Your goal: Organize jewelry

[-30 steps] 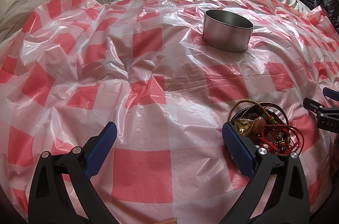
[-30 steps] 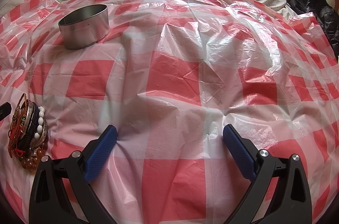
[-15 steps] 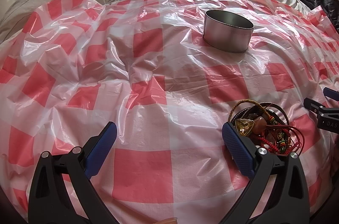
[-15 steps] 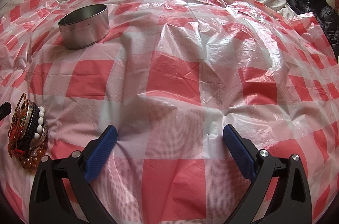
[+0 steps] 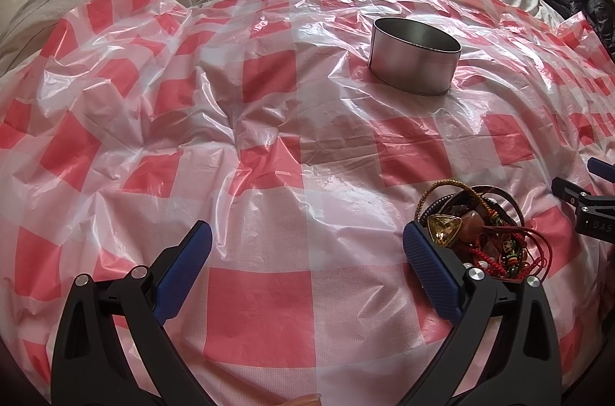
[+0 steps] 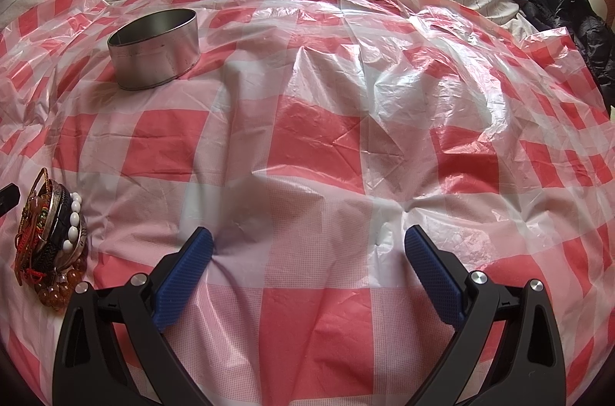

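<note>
Left wrist view: left gripper (image 5: 307, 258) spread wide, nothing between the blue ribbed pads, hanging low over a red-and-white checked plastic sheet (image 5: 265, 175) laid across a bed. Jewelry pile (image 5: 476, 227) just beside the right-hand finger, touching or nearly so; cannot tell which. Tangled heap of red cord, braided gold-brown loops, dark bands, a faceted amber triangular stone and a smooth reddish bead. Round metal tin (image 5: 413, 58) well beyond, lidless, dull grey, straight-walled, sunk a little into the soft bedding. Likely the destination for the pieces, hence set within easy reach of both arms. Sheet thin, glossy, heavily creased; probably there to keep small items off the bedclothes.

Right wrist view: right gripper (image 6: 307, 258) likewise splayed and holding nothing, aimed at bare sheet, pile far to its left with white beads and amber beads showing. Tangled cords likely to drag neighbours along when one piece gets lifted.
</note>
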The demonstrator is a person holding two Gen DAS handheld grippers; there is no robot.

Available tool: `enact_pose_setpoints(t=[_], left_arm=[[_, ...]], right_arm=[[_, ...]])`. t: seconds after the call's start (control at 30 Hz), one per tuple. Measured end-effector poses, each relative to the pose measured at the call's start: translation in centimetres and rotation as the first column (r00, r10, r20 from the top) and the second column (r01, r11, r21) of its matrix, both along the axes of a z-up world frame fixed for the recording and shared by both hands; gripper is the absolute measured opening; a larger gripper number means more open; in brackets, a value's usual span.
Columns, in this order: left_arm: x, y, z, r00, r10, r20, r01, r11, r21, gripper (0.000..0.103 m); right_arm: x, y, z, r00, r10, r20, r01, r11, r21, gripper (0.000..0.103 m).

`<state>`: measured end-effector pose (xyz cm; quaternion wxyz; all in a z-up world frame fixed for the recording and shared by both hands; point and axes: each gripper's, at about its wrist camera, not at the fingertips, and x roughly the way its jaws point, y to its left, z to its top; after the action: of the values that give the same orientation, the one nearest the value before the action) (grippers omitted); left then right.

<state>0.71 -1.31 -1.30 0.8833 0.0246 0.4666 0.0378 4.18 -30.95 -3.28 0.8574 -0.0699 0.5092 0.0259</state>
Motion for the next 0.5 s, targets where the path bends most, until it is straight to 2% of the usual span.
enact_pose_setpoints(t=[0.2,0.5], left_arm=[[0.1,-0.1,-0.3,1.000,0.001,-0.008,0.000,1.000,0.020,0.096],[0.1,-1.3,-0.7,1.000,-0.010,0.003,0.009,0.998,0.054,0.096]], right_arm=[[-0.6,1.1,1.3,0.998,0.052,0.039,-0.051,0.999,-0.019,0.096],[-1.0,1.4,3.5,0.995,0.049,0.090,-0.054,0.997,0.053,0.096]])
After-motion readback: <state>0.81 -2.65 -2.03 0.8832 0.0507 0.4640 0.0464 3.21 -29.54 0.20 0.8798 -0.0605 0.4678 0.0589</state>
